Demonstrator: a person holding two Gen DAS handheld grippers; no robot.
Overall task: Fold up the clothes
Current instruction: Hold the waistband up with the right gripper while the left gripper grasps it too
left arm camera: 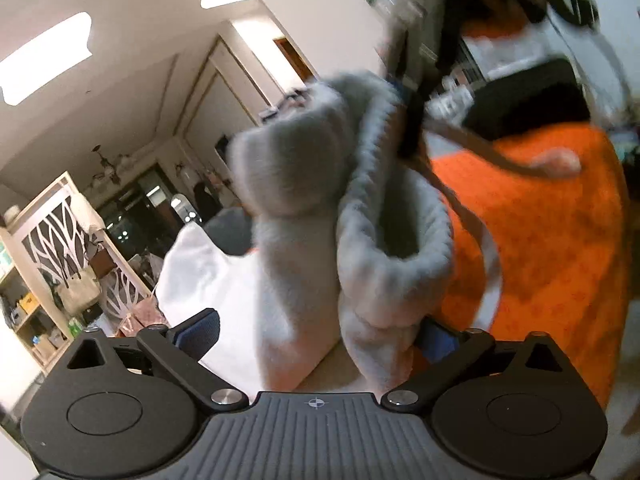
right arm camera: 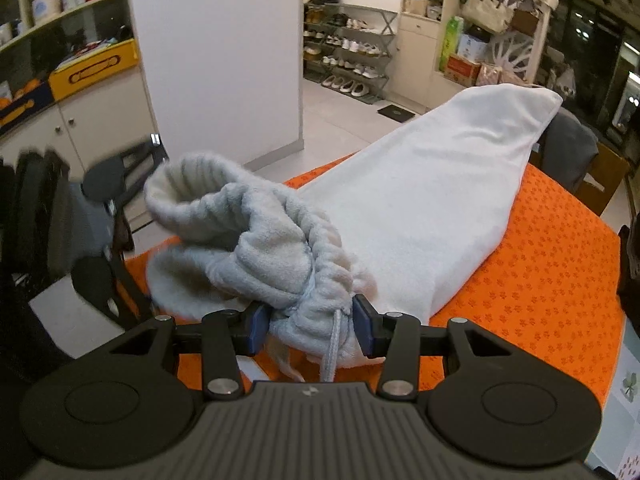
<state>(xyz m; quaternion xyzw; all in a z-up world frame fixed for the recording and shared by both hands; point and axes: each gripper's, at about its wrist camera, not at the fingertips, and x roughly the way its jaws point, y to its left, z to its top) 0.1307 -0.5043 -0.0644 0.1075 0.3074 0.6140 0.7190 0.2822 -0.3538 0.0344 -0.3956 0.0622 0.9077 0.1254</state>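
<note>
A grey fleece garment [right arm camera: 256, 232] with a ribbed, drawstring hem lies bunched over the near end of an orange table cover [right arm camera: 540, 272]. My right gripper [right arm camera: 311, 330] is shut on its gathered edge, and the drawstring [right arm camera: 332, 344] hangs down between the pads. In the left wrist view the same fleece [left arm camera: 304, 184] hangs lifted and blurred. My left gripper [left arm camera: 318, 336] stands open and wide around its lower part. The right pad [left arm camera: 438, 340] is at the cloth and the left pad [left arm camera: 202, 330] is clear of it. A white folded cloth [right arm camera: 440, 200] lies behind.
The orange cover's edge [right arm camera: 600, 360] drops off at the right. A wooden chair [right arm camera: 600, 176] with a grey cloth over it stands at the far end. Shelves with boxes [right arm camera: 88, 68], a white pillar [right arm camera: 224, 60] and a shoe rack [right arm camera: 348, 52] stand around the tiled floor.
</note>
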